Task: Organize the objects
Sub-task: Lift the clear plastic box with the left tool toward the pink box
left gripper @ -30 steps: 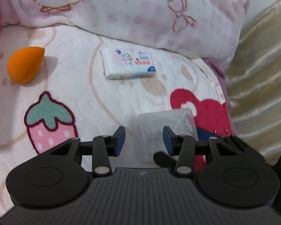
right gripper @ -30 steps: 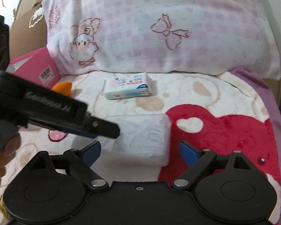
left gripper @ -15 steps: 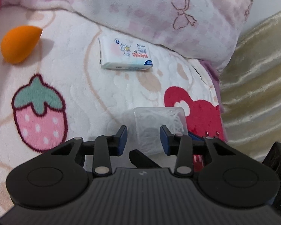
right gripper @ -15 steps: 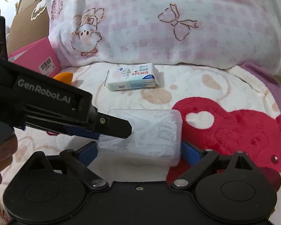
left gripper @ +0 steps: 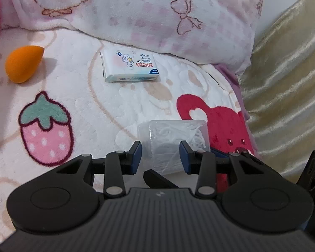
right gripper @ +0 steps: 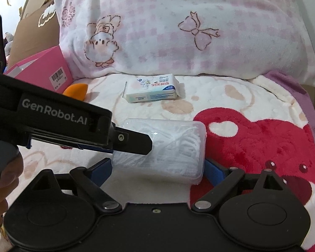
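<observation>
Both jaws meet on my clear plastic box (right gripper: 168,147): right gripper (right gripper: 158,168) clamps its two ends, left gripper (left gripper: 159,157), just narrowed, straddles one end, contact unclear. Box hovers above the blanket (left gripper: 107,103), near the tissue pack (left gripper: 130,68).

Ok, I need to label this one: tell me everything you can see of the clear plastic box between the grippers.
The clear plastic box is a shallow, round-cornered rectangle of translucent plastic that looks closed. It is packed with thin white sticks too jumbled to identify. It sits roughly level, casting a shadow on the fleece blanket. The right gripper clamps its two short ends with blue pads. The left gripper, whose jaws have just been closing, straddles one end; contact there is unclear.
</observation>
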`<state>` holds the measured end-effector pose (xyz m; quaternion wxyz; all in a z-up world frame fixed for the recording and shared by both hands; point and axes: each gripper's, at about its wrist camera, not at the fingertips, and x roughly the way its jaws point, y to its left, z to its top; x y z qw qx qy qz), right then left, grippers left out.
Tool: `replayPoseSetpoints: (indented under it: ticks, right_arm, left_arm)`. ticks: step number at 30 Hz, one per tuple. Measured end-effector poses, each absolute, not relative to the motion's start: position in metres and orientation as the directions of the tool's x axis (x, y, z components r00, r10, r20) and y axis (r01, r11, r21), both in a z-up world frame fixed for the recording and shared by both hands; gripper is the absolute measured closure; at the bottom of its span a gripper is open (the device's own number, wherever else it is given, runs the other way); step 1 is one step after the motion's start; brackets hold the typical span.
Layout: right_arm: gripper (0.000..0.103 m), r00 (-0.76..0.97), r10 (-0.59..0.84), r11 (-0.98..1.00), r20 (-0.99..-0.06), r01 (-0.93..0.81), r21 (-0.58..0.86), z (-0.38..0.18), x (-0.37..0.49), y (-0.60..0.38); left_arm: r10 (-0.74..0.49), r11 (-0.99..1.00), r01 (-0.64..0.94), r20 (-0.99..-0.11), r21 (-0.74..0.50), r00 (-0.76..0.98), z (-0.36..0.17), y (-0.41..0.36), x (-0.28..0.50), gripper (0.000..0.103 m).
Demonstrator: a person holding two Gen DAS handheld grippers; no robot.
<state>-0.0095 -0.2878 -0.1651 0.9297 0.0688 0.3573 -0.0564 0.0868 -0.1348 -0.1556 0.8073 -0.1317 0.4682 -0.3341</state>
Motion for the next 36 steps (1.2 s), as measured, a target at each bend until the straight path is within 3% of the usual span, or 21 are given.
replayPoseSetpoints:
  ticks: [9,27,32,36]
  right_arm:
    - [0.008,0.741,-0.038,0.989,-0.671,0.123,0.080,-0.155,-0.017,-0.265]
    - [0.008,0.724,0.068,0.954,-0.686,0.154,0.257,-0.134,-0.039,-0.226]
    - [0.008,0.695,0.021,0.984,-0.719,0.113,0.138,-0.130,-0.036,-0.192]
    - [0.009,0.686,0.020,0.983,-0.728,0.118,0.138,-0.123,-0.037,-0.178]
  left_arm:
    - [-0.632,0.762,0.456,-0.680,-0.460,0.371,-0.140,-0.117,0.067,0.065]
    - [-0.582,0.761,0.539,-0.748,-0.362,0.319,-0.105,-0.077,0.036,0.065]
    - [-0.564,0.768,0.527,-0.775,-0.364,0.286,-0.102,-0.058,0.026,0.065]
    - [-0.574,0.771,0.501,-0.771,-0.393,0.278,-0.095,-0.040,0.025,0.067]
